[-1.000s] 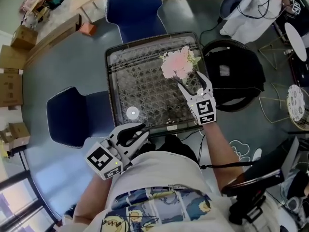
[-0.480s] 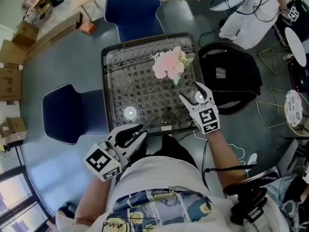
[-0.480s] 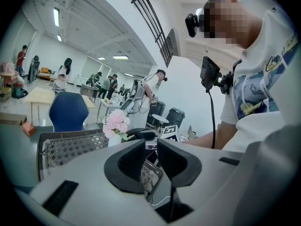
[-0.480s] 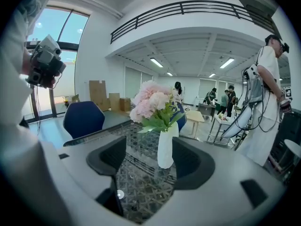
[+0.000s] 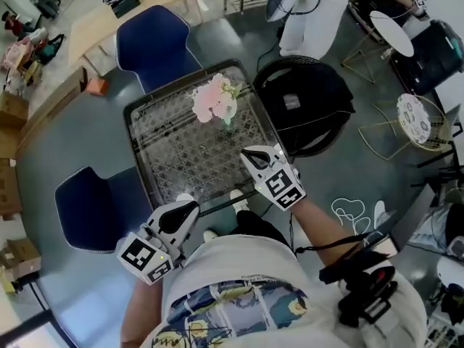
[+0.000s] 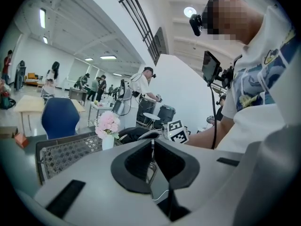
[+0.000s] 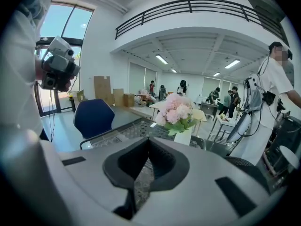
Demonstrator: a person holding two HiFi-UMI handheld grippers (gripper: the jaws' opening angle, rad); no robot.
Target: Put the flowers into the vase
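Observation:
A bunch of pink flowers [image 5: 214,98] stands upright in a small white vase [image 5: 228,125] on the far right part of the metal mesh table [image 5: 170,151]. The flowers [image 7: 176,109] and vase [image 7: 182,136] show ahead in the right gripper view, and the flowers [image 6: 107,122] appear again in the left gripper view. My right gripper [image 5: 250,154] is over the table's near right corner, short of the vase. Its jaws have just been closing and are now shut, with nothing between them. My left gripper [image 5: 188,207] hangs at the table's near edge, shut and empty.
Two blue chairs [image 5: 156,42] [image 5: 94,205] stand behind and left of the table. A black round seat [image 5: 308,100] is to its right. A person in white [image 5: 304,13] stands beyond it. A wooden table [image 5: 138,6] and boxes lie at the far left.
My right gripper has drawn back from the flowers toward me, and its jaws went from wide open to shut. The flowers stay in the vase. My left gripper shifted a little.

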